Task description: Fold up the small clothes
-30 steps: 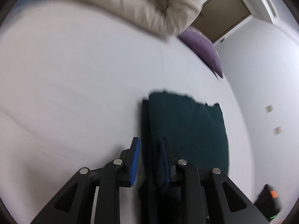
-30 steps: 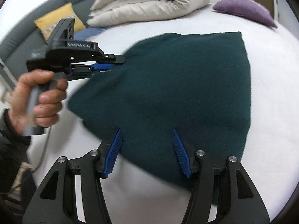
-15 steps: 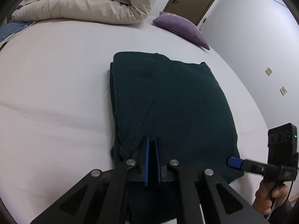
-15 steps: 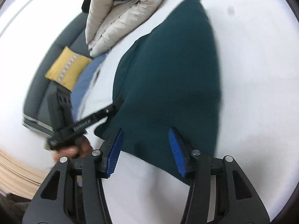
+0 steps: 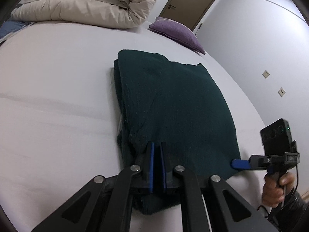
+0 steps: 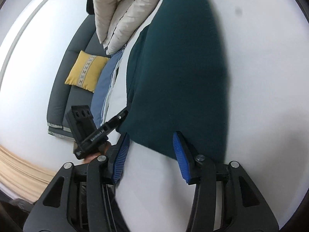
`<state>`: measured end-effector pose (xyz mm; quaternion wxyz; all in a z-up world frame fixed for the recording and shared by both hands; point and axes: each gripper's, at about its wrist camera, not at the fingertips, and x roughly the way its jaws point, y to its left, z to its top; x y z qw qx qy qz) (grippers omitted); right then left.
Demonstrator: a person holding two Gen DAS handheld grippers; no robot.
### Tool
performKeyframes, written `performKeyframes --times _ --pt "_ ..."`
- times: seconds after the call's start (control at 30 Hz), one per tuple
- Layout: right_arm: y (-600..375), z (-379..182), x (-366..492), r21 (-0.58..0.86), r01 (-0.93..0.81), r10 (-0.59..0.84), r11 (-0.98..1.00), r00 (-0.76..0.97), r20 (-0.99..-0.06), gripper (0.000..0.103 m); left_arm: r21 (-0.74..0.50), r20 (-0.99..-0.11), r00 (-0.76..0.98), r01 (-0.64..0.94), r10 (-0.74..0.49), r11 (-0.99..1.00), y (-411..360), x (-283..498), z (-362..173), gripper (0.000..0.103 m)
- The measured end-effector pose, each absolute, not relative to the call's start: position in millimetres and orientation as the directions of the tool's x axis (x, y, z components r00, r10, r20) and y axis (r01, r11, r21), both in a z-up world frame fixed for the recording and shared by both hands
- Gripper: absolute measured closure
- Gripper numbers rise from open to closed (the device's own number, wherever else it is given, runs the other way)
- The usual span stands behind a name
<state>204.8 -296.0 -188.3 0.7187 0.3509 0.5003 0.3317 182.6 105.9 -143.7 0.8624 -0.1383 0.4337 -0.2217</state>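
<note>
On the white bed sheet (image 5: 58, 100) a dark green garment (image 5: 173, 104) is laid flat, folded into a rough rectangle. Its long axis is seen running away from the left wrist camera, from the near edge toward the purple cushion (image 5: 177, 33) and the rolled beige duvet (image 5: 87, 5); doubled layers are stacked along its left side. The left gripper (image 5: 156, 154) is set at the near edge of the garment, its blue pads pressed close together with only a thin slit between them; whether cloth is pinched there cannot be told. The right gripper (image 6: 151, 154) is held at the garment's near right corner with its jaws spread wide, the cloth edge lying just ahead of the pads and nothing gripped. Some white lettering is printed along the left gripper's body in the right wrist view, but it cannot be read. A yellow cushion (image 6: 86, 71) is propped on a grey sofa (image 6: 63, 89).
</note>
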Motion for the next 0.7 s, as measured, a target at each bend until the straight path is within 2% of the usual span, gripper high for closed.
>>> performKeyframes --times 0.1,0.17,0.3,0.4,0.53,0.6,0.7 --pt "-299 -174 214 0.793 -0.153 0.795 0.589 0.285 -0.536 0.057 -0.379 -0.704 0.533 0.277 -0.469 0.883 102 181 -135 0.094" --pt "-310 -159 215 0.788 -0.162 0.788 0.594 0.317 -0.528 0.055 -0.330 -0.710 0.556 0.277 -0.431 0.902 103 179 -119 0.090" --pt "-334 -131 234 0.799 -0.177 0.791 0.575 0.370 -0.487 0.055 -0.282 -0.689 0.609 0.274 -0.393 0.919 95 193 -85 0.073" --pt "-325 -120 270 0.797 -0.180 0.787 0.577 0.384 -0.483 0.055 -0.264 -0.685 0.610 0.302 -0.399 0.916 69 224 -73 0.072" --pt "-307 -123 325 0.836 -0.143 0.813 0.530 0.365 -0.453 0.055 -0.266 -0.734 0.561 0.281 -0.383 0.922 43 271 -95 0.070" --pt "-298 -137 351 0.825 -0.088 0.790 0.558 0.360 -0.496 0.057 -0.233 -0.761 0.552 0.256 -0.340 0.938 39 285 -107 0.070" --pt "-304 -142 380 0.847 -0.081 0.801 0.525 0.382 -0.461 0.057 -0.248 -0.781 0.524 0.240 -0.340 0.939 43 293 -126 0.070"
